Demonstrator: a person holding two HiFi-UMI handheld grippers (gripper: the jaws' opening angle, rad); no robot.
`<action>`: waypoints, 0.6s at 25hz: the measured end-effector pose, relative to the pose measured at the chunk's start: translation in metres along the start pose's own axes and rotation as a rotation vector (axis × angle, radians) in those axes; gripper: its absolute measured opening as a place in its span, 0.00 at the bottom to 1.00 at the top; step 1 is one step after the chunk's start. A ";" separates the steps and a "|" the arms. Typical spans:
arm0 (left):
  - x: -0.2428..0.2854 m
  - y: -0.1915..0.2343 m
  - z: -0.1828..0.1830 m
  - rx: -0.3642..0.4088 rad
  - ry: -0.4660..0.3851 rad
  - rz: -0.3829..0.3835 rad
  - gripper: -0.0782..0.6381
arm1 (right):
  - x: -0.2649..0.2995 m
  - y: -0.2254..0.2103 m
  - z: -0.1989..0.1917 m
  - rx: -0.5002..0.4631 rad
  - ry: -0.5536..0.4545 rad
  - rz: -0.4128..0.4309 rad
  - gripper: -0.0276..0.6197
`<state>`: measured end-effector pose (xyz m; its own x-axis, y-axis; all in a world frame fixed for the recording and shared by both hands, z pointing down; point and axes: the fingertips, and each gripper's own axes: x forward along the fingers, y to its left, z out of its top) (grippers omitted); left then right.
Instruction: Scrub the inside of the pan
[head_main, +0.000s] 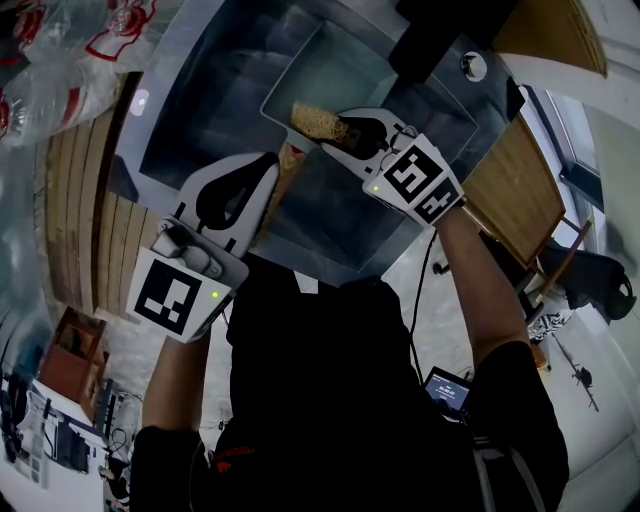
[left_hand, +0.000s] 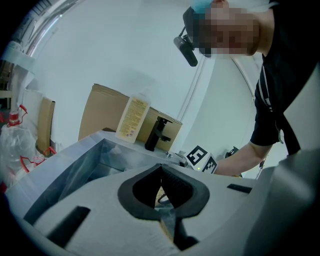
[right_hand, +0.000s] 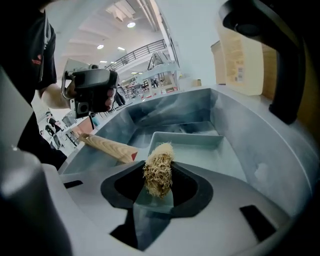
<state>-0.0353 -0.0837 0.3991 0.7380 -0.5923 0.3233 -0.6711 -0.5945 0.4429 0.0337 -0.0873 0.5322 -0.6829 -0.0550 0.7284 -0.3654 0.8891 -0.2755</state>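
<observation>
Our left gripper (head_main: 270, 166) clamps the grey rectangular metal pan (head_main: 352, 70) by its wooden handle (head_main: 289, 166), and our right gripper (head_main: 347, 131) pinches a tan fibrous scrubber (head_main: 316, 121) at the rim; the scrubbing, we judge, lies mostly ahead.

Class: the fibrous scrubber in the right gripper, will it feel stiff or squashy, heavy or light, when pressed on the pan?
Probably light: the scrubber is an open tangle of fibres. Likely springy: it bulges where the right gripper pinches it. Its rough strands should grip the pan, not slide.
</observation>
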 end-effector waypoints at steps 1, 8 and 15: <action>0.001 0.000 -0.001 -0.001 0.001 0.000 0.13 | 0.001 -0.001 -0.001 -0.003 0.005 -0.002 0.27; 0.006 -0.001 -0.001 -0.003 0.006 -0.002 0.13 | -0.003 -0.034 -0.008 0.016 0.023 -0.084 0.27; 0.010 0.002 0.001 -0.002 0.010 -0.006 0.13 | -0.009 -0.078 -0.015 0.045 0.055 -0.186 0.27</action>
<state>-0.0290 -0.0908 0.4025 0.7428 -0.5834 0.3285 -0.6664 -0.5972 0.4463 0.0782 -0.1496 0.5562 -0.5657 -0.1906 0.8023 -0.5112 0.8445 -0.1598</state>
